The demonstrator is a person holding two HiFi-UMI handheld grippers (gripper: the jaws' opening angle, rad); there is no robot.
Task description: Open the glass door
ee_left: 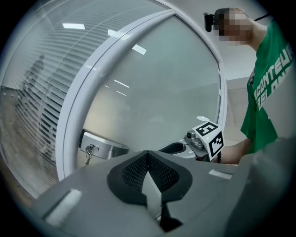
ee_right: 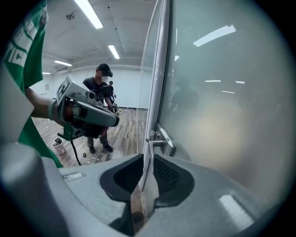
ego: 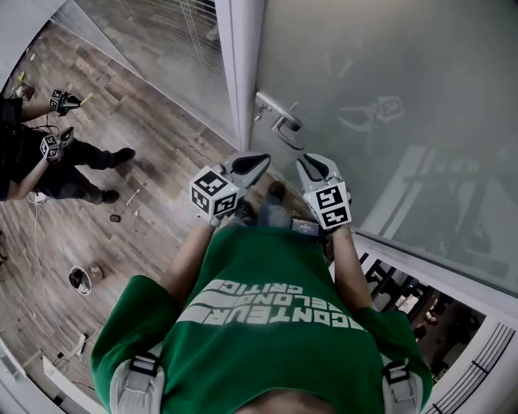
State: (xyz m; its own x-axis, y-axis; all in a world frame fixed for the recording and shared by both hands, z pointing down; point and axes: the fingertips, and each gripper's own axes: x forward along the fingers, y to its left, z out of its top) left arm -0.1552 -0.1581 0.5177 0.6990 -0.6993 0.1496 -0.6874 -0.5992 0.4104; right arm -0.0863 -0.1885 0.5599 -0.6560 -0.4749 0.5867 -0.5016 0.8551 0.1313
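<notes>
Wood-plank floor (ego: pixel 154 121) lay below. Second person (ego: pixel 48 166) in dark clothes stood on it at far left. Small white container (ego: pixel 80 280) sat on floor nearby. Slatted blinds (ee_left: pixel 41 106) showed behind glass partition. Ceiling light strips (ee_right: pixel 90 14) glowed overhead.

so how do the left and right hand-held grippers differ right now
The left hand-held gripper has its jaws closed tip to tip; the right hand-held gripper has them slightly apart. The right lines up with the door handle straight ahead; the left faces the glass door, with the keyed lock plate off to its left. Both are empty and neither touches the handle.
</notes>
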